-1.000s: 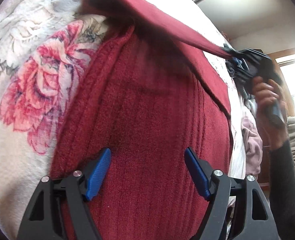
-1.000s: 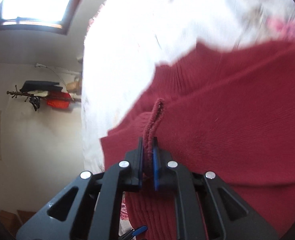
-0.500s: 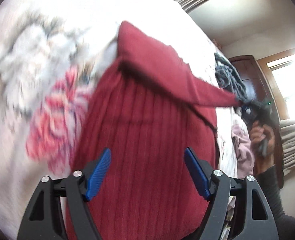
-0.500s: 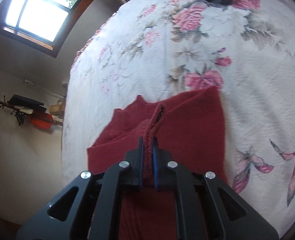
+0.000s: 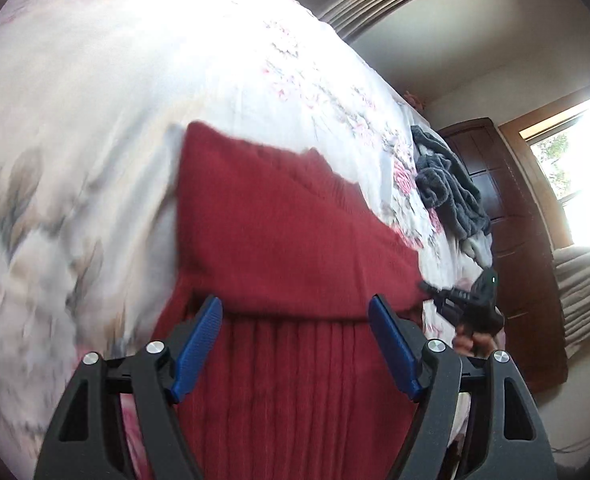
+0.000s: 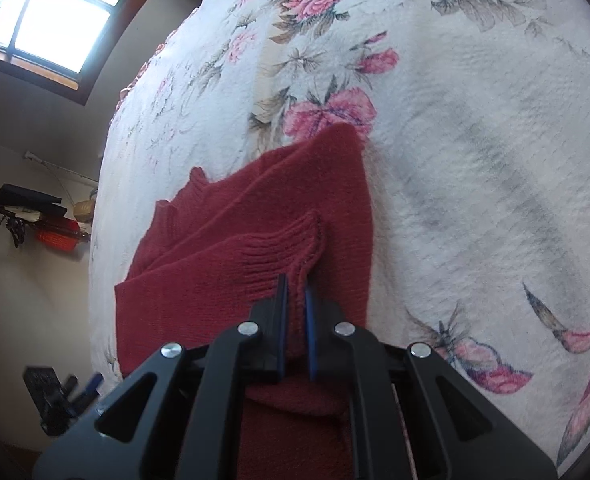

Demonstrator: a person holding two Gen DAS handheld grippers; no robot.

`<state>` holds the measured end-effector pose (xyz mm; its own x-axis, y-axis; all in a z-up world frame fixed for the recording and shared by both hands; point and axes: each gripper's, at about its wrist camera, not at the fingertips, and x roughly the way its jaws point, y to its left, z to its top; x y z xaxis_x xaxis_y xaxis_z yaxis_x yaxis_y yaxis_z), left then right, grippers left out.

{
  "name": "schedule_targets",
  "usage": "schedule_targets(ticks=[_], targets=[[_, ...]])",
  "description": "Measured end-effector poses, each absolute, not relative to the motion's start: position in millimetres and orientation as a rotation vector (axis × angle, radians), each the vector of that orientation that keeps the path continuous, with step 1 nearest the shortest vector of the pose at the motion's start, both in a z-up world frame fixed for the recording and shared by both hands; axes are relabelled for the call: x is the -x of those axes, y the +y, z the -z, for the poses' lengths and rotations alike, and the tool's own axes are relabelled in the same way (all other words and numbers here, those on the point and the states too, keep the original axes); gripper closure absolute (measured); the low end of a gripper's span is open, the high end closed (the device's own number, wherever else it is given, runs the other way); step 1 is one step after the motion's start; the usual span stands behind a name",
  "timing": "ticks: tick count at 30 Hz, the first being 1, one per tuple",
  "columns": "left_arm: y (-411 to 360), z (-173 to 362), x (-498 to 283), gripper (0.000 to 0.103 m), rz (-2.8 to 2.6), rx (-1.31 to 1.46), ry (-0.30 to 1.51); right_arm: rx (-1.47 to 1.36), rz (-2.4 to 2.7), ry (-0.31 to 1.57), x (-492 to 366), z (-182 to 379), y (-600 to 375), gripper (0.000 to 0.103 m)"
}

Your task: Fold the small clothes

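Sweater (image 5: 295, 240), 1 red ribbed knit, lies on the floral bedspread (image 5: 95, 120) near the bed's near edge, partly folded: 1 sleeve (image 6: 271, 248) is drawn across the body, its ribbed cuff clamped between the closed jaws of the right gripper (image 6: 294, 292). The left gripper (image 5: 295, 320) hovers over the lower body of the knit with jaws wide apart, holding nothing. By my reading, 1 sleeve fold is nearly laid but not yet released; where the other sleeve lies cannot be told from these views, and the body has yet to be doubled over, so the job looks under halfway. Count: 1 red sweater in hand, 2 grippers, and 1 dark grey garment heap (image 5: 447, 184) at the bed's far edge, seemingly unfolded and probably waiting its turn. A pale cloth shows just below that heap, too small to identify.
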<state>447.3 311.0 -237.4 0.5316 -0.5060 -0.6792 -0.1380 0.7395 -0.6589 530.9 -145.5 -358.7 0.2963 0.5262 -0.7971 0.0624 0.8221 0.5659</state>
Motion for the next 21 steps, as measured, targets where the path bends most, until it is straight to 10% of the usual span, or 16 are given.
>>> schedule_targets(ticks=[21], targets=[[315,280,-535,0.032,0.434,0.836,1.124,-0.616,-0.484,1.252,-519,355,-138,0.094]])
